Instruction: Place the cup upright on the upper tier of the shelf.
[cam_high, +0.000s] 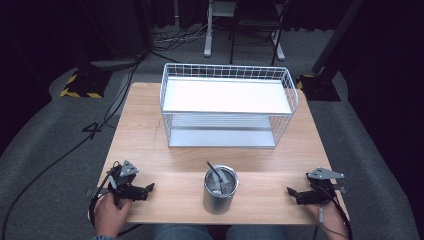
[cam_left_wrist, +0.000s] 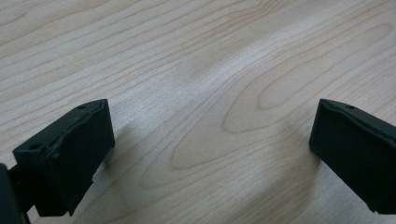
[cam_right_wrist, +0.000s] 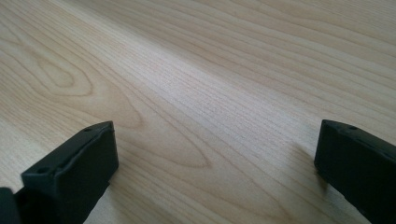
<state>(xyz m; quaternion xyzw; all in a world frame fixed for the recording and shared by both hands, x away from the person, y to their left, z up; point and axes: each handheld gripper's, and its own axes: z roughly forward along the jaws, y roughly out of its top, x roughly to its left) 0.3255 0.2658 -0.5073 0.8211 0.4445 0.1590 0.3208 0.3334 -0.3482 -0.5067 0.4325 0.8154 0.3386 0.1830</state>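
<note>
Cup (cam_high: 219, 191) stands between each hand-held gripper (both gaping).

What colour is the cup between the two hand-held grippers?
Silver metal cup with a dark utensil inside; clearest in the high view.

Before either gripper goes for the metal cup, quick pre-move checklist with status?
1. Left gripper jaws wide apart, nothing between them: ok.
2. Right gripper jaws wide apart, nothing between them: ok.
3. Metal cup upright, midway between the grippers, untouched: ok.
4. Bare table between each gripper and the cup: ok.
5. Dark utensil leaning inside the cup, may shift when lifted: cannot tell.
6. Wire rack behind the cup, shelves bare: ok.
</note>
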